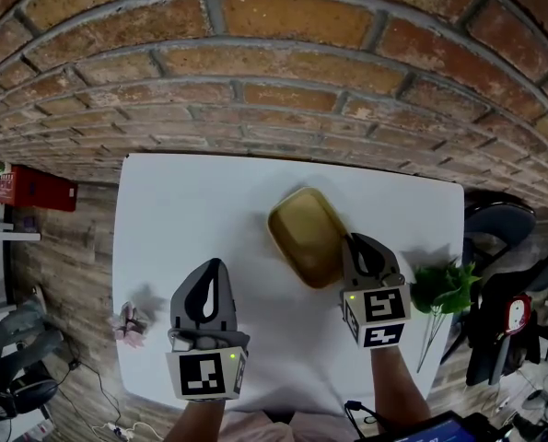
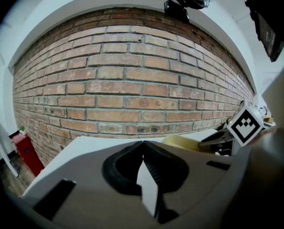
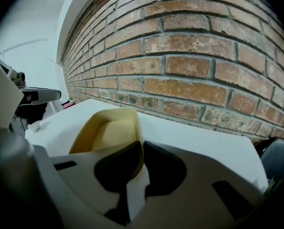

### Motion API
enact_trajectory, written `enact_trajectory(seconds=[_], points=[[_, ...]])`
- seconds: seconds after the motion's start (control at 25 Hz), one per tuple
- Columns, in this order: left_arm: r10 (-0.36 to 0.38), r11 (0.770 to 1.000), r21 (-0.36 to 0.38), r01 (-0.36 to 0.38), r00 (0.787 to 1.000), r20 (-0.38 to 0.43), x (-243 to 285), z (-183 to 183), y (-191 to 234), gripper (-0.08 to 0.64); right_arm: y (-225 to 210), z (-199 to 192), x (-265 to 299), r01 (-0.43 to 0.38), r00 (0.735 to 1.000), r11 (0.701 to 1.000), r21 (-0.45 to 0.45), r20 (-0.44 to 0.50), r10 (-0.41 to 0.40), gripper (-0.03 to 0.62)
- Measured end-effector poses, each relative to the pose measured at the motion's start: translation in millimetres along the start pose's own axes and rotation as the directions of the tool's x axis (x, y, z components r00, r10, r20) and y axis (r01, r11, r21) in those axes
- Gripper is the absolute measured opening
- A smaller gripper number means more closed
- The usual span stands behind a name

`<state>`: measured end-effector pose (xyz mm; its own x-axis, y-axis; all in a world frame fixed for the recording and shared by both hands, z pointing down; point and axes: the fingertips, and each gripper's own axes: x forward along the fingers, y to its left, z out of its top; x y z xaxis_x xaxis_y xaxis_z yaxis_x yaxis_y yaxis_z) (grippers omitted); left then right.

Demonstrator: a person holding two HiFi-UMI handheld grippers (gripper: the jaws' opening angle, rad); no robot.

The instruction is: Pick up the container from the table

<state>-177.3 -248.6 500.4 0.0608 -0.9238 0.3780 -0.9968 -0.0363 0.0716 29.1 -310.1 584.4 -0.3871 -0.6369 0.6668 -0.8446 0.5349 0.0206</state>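
R tool [image 3: 141, 149] pinches container [image 1: 307, 236] rim, L tool [image 2: 142, 147] pressed together empty, so I lift slow, straight off desk [image 1: 200, 210].

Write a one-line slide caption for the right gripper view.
Right hand-held gripper clamps the yellow container by its rim on a white table.

Red brick wall [image 1: 283, 63] behind a white table [image 1: 191, 210]; wood-plank floor [image 1: 66, 256]; black chair [image 1: 499, 224] at right.
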Motion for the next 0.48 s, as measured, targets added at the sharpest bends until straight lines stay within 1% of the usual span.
enact_trajectory(seconds=[0.2,0.28,0.4,0.48], points=[[-0.005,1.000,0.019,0.004,1.000,0.008,-4.1,4.7,-0.3,0.009,2.9,9.2,-6.5,-0.001,1.000,1.000,0.006,0.028,0.001,0.023],[-0.005,1.000,0.015,0.004,1.000,0.017,-6.0,7.9,-1.3,0.009,3.4,13.0,-10.0,0.000,0.999,1.000,0.006,0.039,-0.001,0.021],[-0.013,0.999,0.051,0.012,1.000,0.020,-10.8,9.3,-1.7,0.009,4.6,17.5,-15.7,0.003,0.999,1.000,0.004,0.052,-0.003,0.020],[-0.015,0.998,0.057,0.013,0.999,0.030,-14.0,12.8,-2.7,0.009,5.7,21.3,-20.1,0.004,0.998,1.000,0.003,0.062,-0.004,0.020]])
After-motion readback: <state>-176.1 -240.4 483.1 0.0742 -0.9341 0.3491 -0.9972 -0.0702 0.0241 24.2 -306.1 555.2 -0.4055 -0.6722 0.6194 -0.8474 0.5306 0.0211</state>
